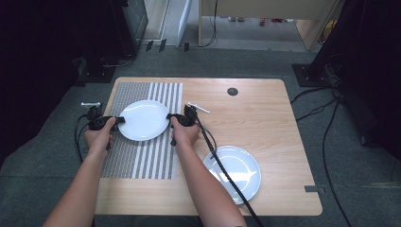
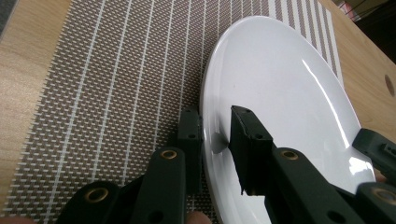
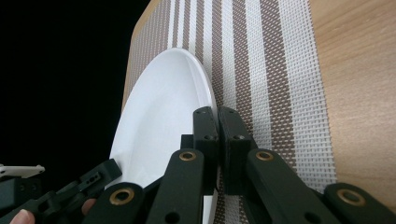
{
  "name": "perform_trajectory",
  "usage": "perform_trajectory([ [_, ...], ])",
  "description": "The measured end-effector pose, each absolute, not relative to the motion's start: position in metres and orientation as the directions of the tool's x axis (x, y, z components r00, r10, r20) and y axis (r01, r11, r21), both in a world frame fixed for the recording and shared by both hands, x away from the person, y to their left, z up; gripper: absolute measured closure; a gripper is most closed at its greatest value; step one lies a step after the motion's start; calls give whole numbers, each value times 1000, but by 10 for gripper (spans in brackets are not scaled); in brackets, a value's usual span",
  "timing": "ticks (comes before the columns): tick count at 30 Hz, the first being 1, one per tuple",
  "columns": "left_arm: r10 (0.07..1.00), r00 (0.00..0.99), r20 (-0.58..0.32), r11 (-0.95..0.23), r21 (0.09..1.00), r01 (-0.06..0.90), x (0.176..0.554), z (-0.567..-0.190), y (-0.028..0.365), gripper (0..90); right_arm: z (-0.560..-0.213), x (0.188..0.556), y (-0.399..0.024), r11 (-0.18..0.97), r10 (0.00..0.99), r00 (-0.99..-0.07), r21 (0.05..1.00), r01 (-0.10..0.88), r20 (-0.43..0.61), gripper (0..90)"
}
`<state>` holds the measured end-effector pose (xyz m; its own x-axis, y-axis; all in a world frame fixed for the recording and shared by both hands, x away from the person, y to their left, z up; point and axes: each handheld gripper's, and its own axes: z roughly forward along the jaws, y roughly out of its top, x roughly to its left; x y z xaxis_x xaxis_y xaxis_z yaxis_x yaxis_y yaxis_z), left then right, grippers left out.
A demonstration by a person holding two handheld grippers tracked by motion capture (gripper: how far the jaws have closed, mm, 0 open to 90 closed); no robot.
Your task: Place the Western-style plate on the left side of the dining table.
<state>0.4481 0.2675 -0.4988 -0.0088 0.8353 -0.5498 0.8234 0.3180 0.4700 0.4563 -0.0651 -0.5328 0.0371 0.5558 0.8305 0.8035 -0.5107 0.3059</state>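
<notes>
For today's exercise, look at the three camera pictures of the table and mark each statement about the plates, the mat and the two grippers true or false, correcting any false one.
1. Both grippers grip the same white plate. True: the left gripper and right gripper clamp opposite rims.
2. That plate sits over the striped placemat. True.
3. The second plate lies on the placemat too. False: it rests on bare wooden table.
4. The right gripper's jaws stand wide open. False: they are shut on the rim.
5. The second plate holds food. False: nothing lies on it.
</notes>
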Motion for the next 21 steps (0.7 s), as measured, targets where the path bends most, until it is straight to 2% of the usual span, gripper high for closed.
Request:
perform_trajectory([
  [7, 845, 5, -535, 298, 478, 826, 448, -502, 266, 739, -536, 457, -65, -487, 578, 18, 326, 810, 816, 875],
  [11, 850, 35, -526, 276, 501, 821, 447, -501, 264, 643, -536, 457, -66, -467, 590, -7, 348, 813, 808, 871],
  [12, 859, 44, -511, 268, 520, 811, 447, -501, 263, 601, -536, 457, -66, -458, 598, -22, 365, 811, 801, 852],
  [14, 875, 42, -482, 263, 546, 795, 445, -497, 264, 495, -534, 457, -67, -445, 626, -45, 404, 799, 778, 692],
  [15, 871, 35, -490, 275, 544, 793, 445, -496, 266, 447, -533, 458, -68, -442, 624, -55, 411, 797, 779, 655],
  [19, 864, 54, -501, 282, 570, 772, 440, -489, 273, 325, -529, 458, -72, -421, 641, -83, 439, 794, 763, 543],
  [21, 858, 99, -504, 259, 590, 765, 435, -484, 276, 265, -526, 458, -74, -402, 652, -110, 464, 789, 750, 501],
])
